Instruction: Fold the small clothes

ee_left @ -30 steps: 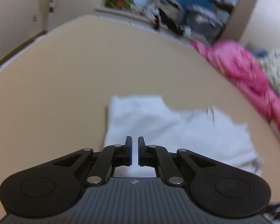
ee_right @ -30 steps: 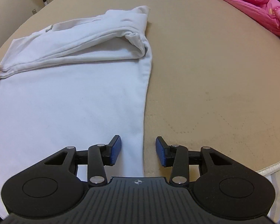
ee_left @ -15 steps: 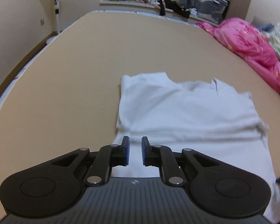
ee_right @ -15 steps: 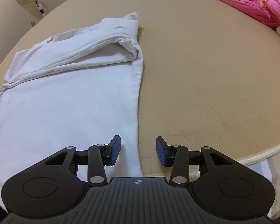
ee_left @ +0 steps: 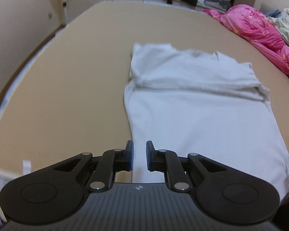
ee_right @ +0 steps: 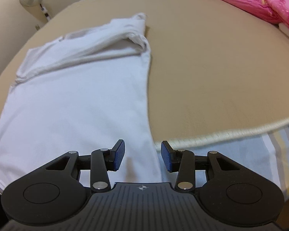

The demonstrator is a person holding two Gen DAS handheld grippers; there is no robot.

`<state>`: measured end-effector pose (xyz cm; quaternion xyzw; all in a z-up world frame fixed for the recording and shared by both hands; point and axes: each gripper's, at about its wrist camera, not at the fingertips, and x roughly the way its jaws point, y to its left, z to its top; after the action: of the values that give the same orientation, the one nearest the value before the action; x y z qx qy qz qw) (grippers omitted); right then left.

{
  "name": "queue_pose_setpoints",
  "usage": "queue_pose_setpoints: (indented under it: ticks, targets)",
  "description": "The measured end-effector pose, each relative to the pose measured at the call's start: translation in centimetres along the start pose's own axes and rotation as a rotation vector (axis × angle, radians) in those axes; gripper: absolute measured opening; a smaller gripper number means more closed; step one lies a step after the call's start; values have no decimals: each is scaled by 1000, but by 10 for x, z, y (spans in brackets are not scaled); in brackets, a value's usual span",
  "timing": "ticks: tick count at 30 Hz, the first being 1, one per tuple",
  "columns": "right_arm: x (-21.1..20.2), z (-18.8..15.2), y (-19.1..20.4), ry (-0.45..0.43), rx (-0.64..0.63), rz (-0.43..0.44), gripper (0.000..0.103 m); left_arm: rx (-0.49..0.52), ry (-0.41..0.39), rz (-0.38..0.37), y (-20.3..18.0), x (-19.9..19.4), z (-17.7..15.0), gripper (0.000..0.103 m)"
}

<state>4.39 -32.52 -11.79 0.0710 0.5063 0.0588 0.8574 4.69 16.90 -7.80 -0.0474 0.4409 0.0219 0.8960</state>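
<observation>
While the white shirt lies flat on the bed, top part folded down, both near corners hang at the mattress edge ungripped.
Left hand-held gripper stands barely parted, empty, over the near left hem; right hand-held gripper gapes wider, empty, at the right hem. Such a narrow left gap risks missing or pinching one layer, skewing the fold; the overhanging hem may slide off.

Both wrist cameras look steeply down and forward from the bed's near edge, close above it. The left view stands over the white shirt's left side, the right view over its right side; both share the shirt and the far pink quilt.
</observation>
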Motion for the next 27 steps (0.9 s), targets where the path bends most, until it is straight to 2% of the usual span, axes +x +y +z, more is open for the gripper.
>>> queue_pose_setpoints:
  ticks: [4,7,9,12,19,22,23,24,25,26,27]
  targets:
    - [-1,-9,-11,40,69,-7,44,-113,152,-51,21,14,-31,14]
    - [2,-15,-15,74,80,-7,44,-139,235,-78,31,19,-47,18]
    - [8,-19,-17,110,86,3,44,-159,249,-76,39,19,-52,25]
    - [17,-24,-18,170,100,14,44,-174,278,-77,44,20,-61,25]
    - [20,-24,-7,181,66,10,46,-105,301,-94,29,16,-75,25]
    - [21,-25,-5,189,39,12,45,-85,300,-83,24,14,-81,20]
    - [21,-26,-5,190,32,13,41,-79,301,-81,22,14,-82,10]
    - [21,-27,-4,190,27,20,37,-78,302,-84,21,13,-83,7]
    - [19,-27,-5,189,29,33,17,-79,294,-82,21,11,-83,6]
    - [17,-27,-7,186,46,52,6,-77,277,-81,20,7,-82,6]
    - [12,-25,-10,173,74,68,6,-77,256,-88,19,0,-80,5]
